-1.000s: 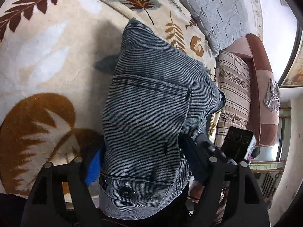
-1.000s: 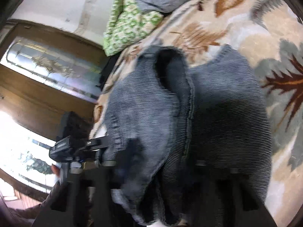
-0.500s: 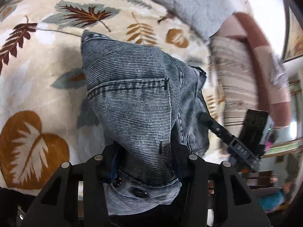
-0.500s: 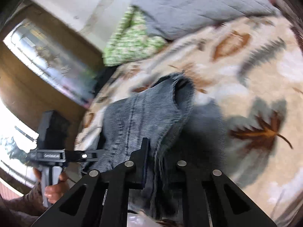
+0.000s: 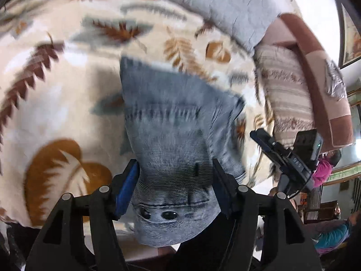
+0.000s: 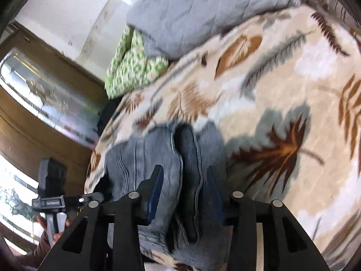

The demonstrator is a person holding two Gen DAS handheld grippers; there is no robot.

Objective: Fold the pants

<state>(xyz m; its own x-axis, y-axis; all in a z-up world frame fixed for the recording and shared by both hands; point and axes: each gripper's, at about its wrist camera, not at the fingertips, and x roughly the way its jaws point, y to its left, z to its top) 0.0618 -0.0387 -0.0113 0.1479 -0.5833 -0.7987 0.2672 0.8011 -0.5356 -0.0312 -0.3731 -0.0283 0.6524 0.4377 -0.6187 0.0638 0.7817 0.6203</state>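
Observation:
The blue striped denim pants [image 5: 176,131] lie bunched on a leaf-patterned blanket [image 5: 56,90]. My left gripper [image 5: 174,176] is shut on the waistband end, with two dark buttons showing just below the fingers. My right gripper [image 6: 181,185] is shut on a thick bunch of the pants [image 6: 158,153] at their other side. The right gripper also shows in the left wrist view [image 5: 288,158], off the bed's edge to the right. The left gripper shows in the right wrist view [image 6: 54,201], held in a hand at the lower left.
A grey quilted pillow [image 5: 225,6] and a green patterned cloth [image 6: 133,65] lie at the far side of the bed. A striped cushion [image 5: 284,90] and a brown headboard [image 5: 315,72] stand on the right. A wooden wardrobe [image 6: 33,103] stands at the left.
Both grippers have pulled back toward the bed's near edge, drawing the pants with them. The pants look smaller and more bunched, and more blanket shows beyond them.

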